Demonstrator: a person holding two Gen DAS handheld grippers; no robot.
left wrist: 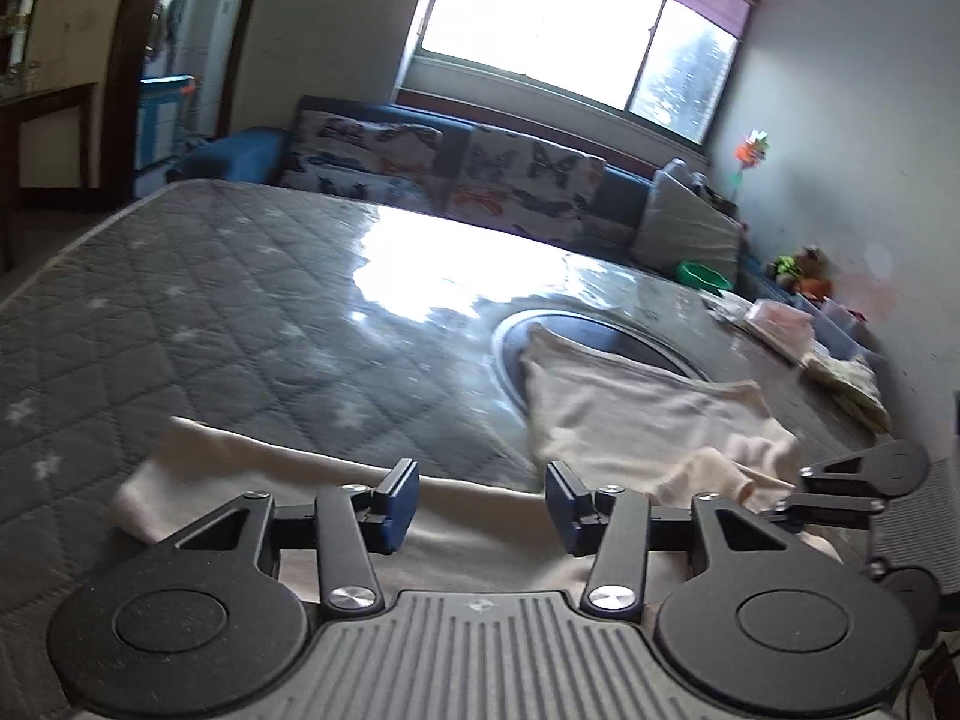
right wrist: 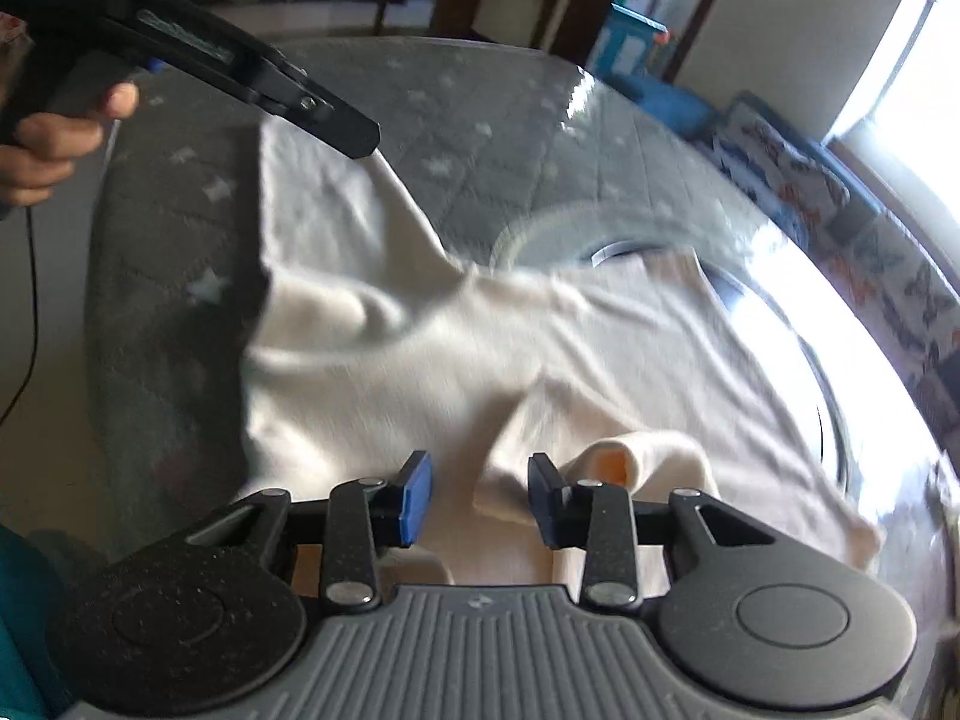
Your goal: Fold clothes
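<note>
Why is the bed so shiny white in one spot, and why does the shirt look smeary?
Left wrist view: the bright window glares off the mattress. Right wrist view: the cream shirt is smeared by motion blur; both views bend at the edges, being fisheye.

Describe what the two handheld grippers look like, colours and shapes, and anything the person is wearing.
Each gripper, the left gripper and the right gripper, has a grey ribbed body, two black round discs, black linkage bars with silver screws, and blue pads on black fingers. In the right wrist view a thin black cable hangs below the hand at top left. No sleeve shows there.
</note>
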